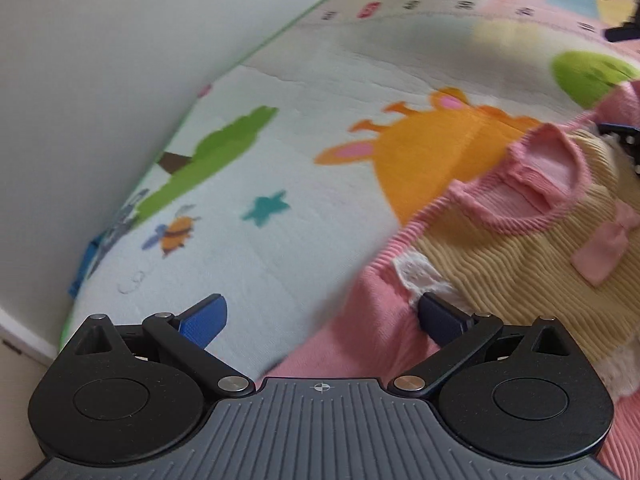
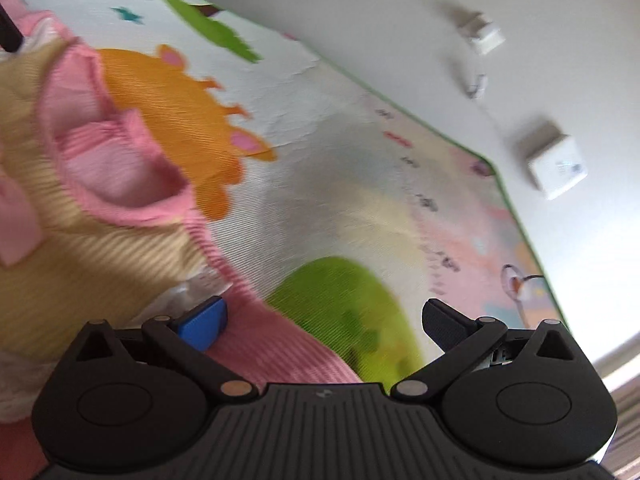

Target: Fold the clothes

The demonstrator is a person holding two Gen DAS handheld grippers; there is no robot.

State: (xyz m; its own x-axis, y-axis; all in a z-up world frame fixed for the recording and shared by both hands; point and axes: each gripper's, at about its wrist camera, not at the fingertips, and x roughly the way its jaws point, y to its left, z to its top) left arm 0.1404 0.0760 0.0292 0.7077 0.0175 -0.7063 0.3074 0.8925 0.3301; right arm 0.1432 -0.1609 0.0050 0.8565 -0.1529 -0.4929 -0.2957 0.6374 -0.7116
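Observation:
A small ribbed knit garment, pink with a yellow chest panel [image 1: 520,248] and a pink bow, lies flat on a cartoon play mat [image 1: 320,92]. My left gripper [image 1: 322,316] is open just above the garment's pink left shoulder; its right fingertip [image 1: 440,320] is over the fabric, its left one over the mat. In the right wrist view the same garment [image 2: 80,220] fills the left side. My right gripper [image 2: 324,320] is open over its pink right shoulder [image 2: 280,352], holding nothing. The other gripper shows at the edge of each view.
The mat [image 2: 360,200] runs up to a white wall [image 1: 100,60] along its green border. Two white wall boxes [image 2: 558,166] with a cable hang on the wall [image 2: 520,20] in the right wrist view. A blue object [image 1: 82,268] lies at the mat's left edge.

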